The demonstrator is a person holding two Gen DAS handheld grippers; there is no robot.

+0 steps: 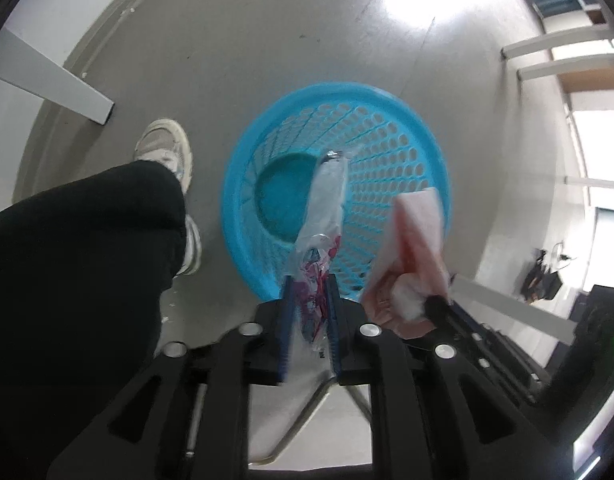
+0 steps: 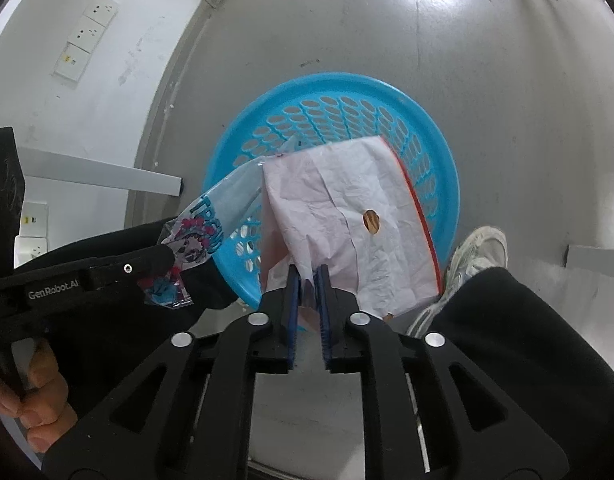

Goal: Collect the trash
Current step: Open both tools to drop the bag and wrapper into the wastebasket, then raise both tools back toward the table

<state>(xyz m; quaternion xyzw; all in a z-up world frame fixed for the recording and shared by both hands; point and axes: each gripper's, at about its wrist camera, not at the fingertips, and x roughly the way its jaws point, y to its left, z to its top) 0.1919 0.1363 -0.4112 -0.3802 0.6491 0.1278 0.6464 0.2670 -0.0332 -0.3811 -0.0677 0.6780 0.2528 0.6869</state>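
The clear plastic wrapper with red and blue print [image 1: 321, 216] is smeared by motion in the left wrist view, its print unreadable. The white paper bag with a red edge [image 2: 347, 216] hides much of the blue perforated plastic basket's [image 2: 427, 120] inside. Black trouser legs [image 1: 79, 264] run off the pictures' edges.

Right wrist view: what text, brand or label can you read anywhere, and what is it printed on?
"GenRobot.AI": white lettering on the black body of the left hand-held gripper.
Large teal letters on the clear plastic wrapper: creased and curved, not readable.
Small yellow label on the wall outlet panel: too small to read.
White paper bag: no text visible.
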